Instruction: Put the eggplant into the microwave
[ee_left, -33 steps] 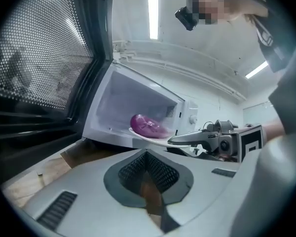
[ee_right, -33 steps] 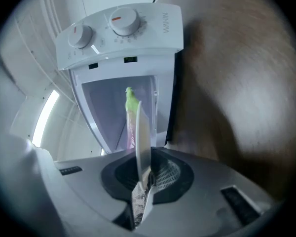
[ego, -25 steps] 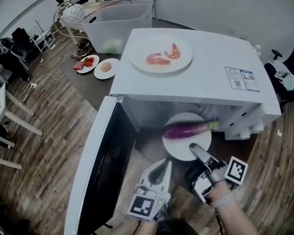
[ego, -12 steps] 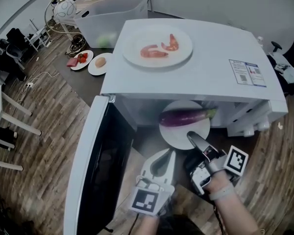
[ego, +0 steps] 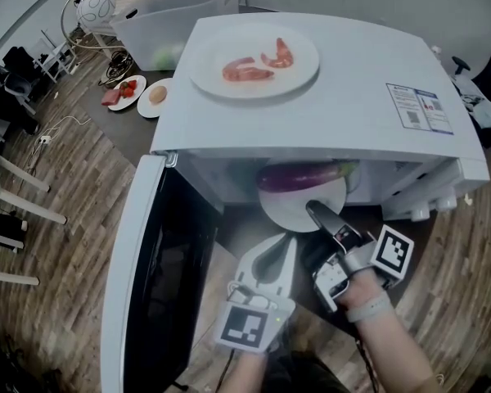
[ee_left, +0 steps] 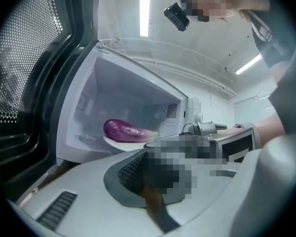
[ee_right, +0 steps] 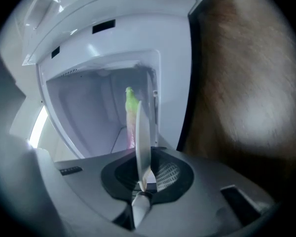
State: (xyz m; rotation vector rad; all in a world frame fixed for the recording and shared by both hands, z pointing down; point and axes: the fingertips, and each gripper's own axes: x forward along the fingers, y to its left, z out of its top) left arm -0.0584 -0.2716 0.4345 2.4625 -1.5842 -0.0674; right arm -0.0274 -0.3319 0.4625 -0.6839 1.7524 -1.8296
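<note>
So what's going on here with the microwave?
A person with a gripper in each hand is loading an open microwave. The right gripper pinches the rim of a white plate carrying a purple eggplant, with the plate partway inside the cavity. The left gripper holds nothing beside it.

Left hand-held gripper (ego: 277,248) had a pale grey shell and a black-and-white left marker cube (ego: 247,327). Right hand-held gripper (ego: 315,211) had dark narrow jaws and a white-edged right marker cube (ego: 391,254). Grey wristband (ego: 368,308) was worn.

label sticker (ego: 418,109) on microwave (ego: 352,72) top, print unreadable (too small), no other legible text
</note>
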